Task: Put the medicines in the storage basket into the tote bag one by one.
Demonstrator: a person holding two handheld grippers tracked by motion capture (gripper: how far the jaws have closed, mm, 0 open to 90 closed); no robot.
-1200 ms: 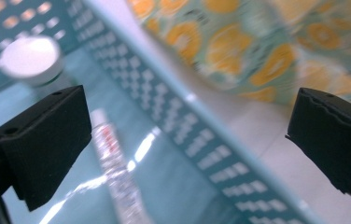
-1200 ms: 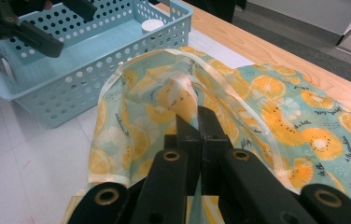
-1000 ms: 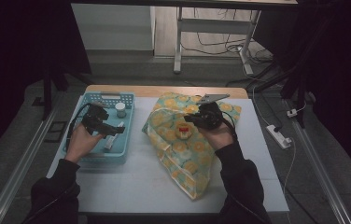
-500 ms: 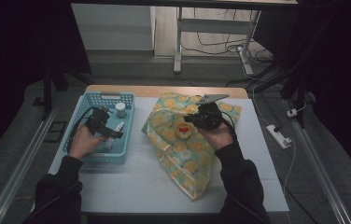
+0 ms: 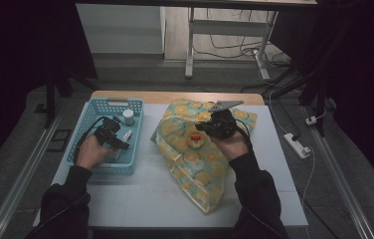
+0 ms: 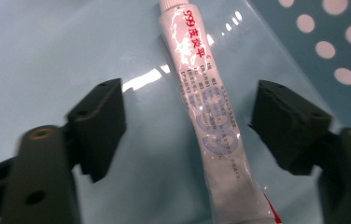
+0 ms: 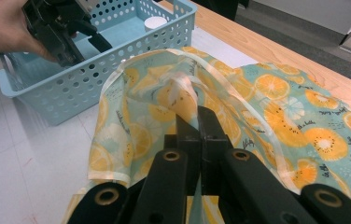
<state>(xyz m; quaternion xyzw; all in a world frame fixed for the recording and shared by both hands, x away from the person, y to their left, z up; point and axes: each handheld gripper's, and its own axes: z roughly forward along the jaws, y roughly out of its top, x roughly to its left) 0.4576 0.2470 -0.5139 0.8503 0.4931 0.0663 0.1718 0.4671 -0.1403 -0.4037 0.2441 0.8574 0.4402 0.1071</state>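
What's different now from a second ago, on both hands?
The left gripper sank into the blue basket and its jaws have just been closing around the white tube, pads not yet touching. The right gripper stayed put, shut on the orange-print bag.

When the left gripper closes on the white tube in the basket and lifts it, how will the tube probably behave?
The white tube looks soft and partly squeezed flat, so it will probably dent between the left gripper jaws, which have just been closing around it without touching. Its glossy skin may slip. It seems light, so it may slide in the blue basket if nudged.
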